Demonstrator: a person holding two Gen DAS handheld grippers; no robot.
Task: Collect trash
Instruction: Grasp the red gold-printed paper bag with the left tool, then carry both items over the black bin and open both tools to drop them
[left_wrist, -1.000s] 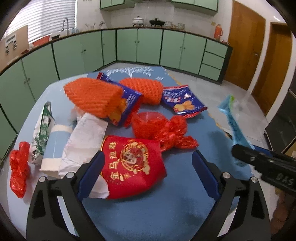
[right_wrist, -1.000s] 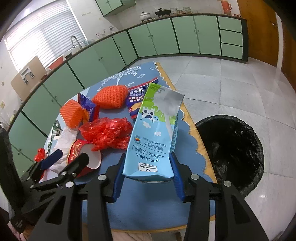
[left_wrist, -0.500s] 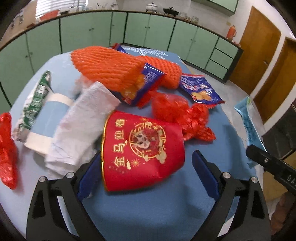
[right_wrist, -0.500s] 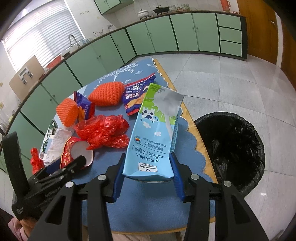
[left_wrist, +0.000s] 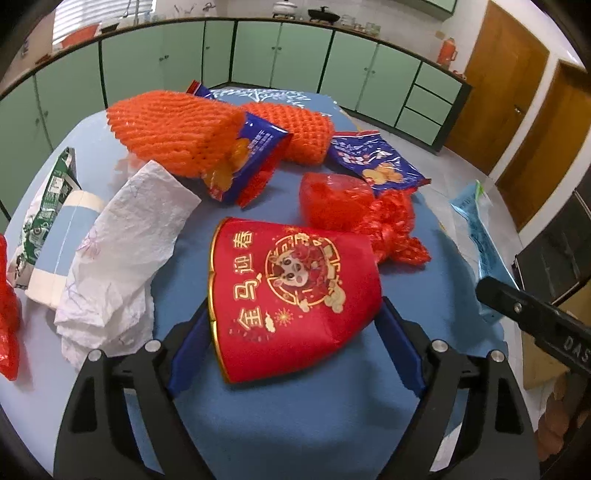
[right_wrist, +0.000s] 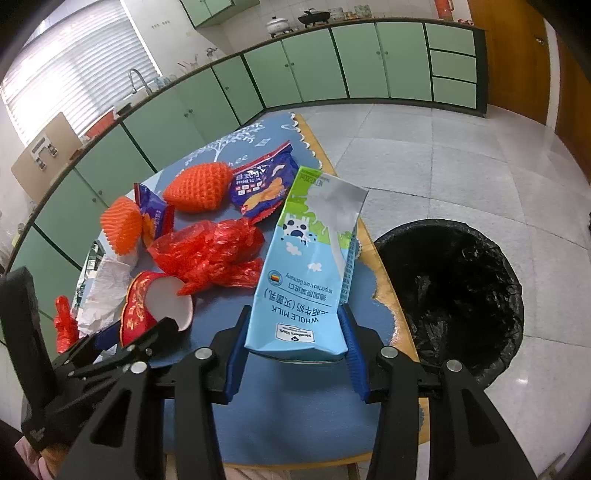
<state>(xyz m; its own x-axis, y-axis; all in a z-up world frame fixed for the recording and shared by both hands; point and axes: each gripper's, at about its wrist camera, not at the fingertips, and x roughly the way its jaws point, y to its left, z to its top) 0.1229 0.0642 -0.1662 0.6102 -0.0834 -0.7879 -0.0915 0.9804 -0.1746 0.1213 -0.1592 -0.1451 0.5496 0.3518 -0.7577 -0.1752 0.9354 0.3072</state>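
Trash lies scattered over a blue cloth-covered tabletop (left_wrist: 332, 413). Nearest the left tool (left_wrist: 291, 332) is a red paper cup (left_wrist: 291, 291), tipped on its side, glossy, with a gold rim, a round gold emblem and gold Chinese characters; the right wrist view shows its white inside. The cup sits between the left tool's blue pads, whose jaws have just been closing but stand wide, and whether the pads touch its sides cannot be told. Left of the cup lies a crumpled white paper towel (left_wrist: 122, 258) and a flattened blue-and-white carton (left_wrist: 55, 251) with green print. Behind are two orange foam fruit nets (left_wrist: 173, 133) with a waffle-like mesh, a shiny blue snack wrapper (left_wrist: 247, 166) tucked under the nearer net, a second blue snack wrapper (left_wrist: 376, 162), and a crinkled red plastic bag (left_wrist: 354, 214).

The right tool (right_wrist: 295, 350) is clamped on a light blue milk carton (right_wrist: 310, 266), part-way closed with its blue pads pressed to the carton's lower sides. The carton is creased, its torn top showing silver foil, with a green band and a cow drawing; upside-down print reads "WHOLE MILK", "Imported from Germany" and "Member's Mark". It is held above the tabletop's edge, beside a round bin (right_wrist: 454, 295) lined with a black bag on the tiled floor (right_wrist: 424, 155).
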